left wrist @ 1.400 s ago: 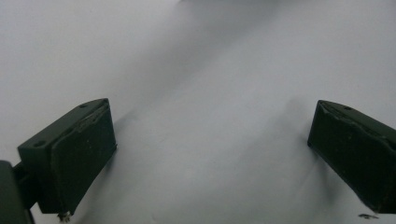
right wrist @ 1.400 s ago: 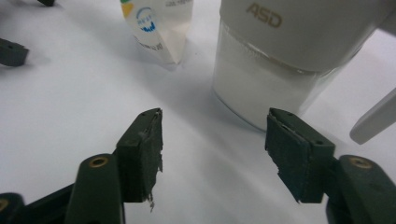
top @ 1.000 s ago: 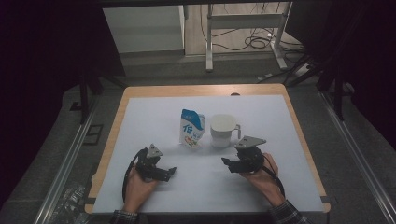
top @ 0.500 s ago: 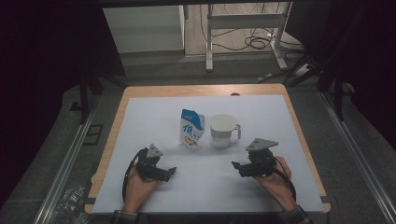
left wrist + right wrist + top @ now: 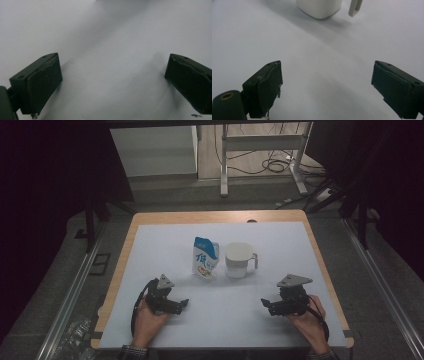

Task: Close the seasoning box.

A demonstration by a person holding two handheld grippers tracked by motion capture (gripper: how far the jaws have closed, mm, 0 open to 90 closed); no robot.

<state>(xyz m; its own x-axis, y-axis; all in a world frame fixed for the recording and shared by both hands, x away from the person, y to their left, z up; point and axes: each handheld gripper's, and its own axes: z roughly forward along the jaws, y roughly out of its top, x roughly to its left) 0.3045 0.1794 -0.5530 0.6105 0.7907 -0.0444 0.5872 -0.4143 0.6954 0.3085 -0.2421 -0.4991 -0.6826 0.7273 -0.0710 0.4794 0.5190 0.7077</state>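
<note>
Nearest the person, at about seven o'clock on the table [image 5: 320, 250], the left gripper [image 5: 181, 304] rests in the left hand low over the white sheet, its jaws spread wide with nothing but bare surface between them, as the left gripper view confirms; it points toward three o'clock and seems parked, waiting its turn. At about five o'clock the right gripper [image 5: 266, 305] sits in the right hand, pointing toward nine o'clock with its grey plate on top. Its jaws have just been opening and now stand wide, with nothing between them; in the right gripper view only the white sheet lies in the gap, and the mug [image 5: 319, 8] stands well beyond the tips with its handle [image 5: 355, 7] to the right. That wide stance suggests a readiness to take something broad. Farther off, near the table's centre, the white mug [image 5: 237, 260] stands upright with its handle turned to three o'clock, toward the right hand's side, probably so it is easy to reach. Just beside it, toward nine o'clock, a blue-and-white pouch [image 5: 205, 257] stands upright, close to the mug but apart from both grippers.
</note>
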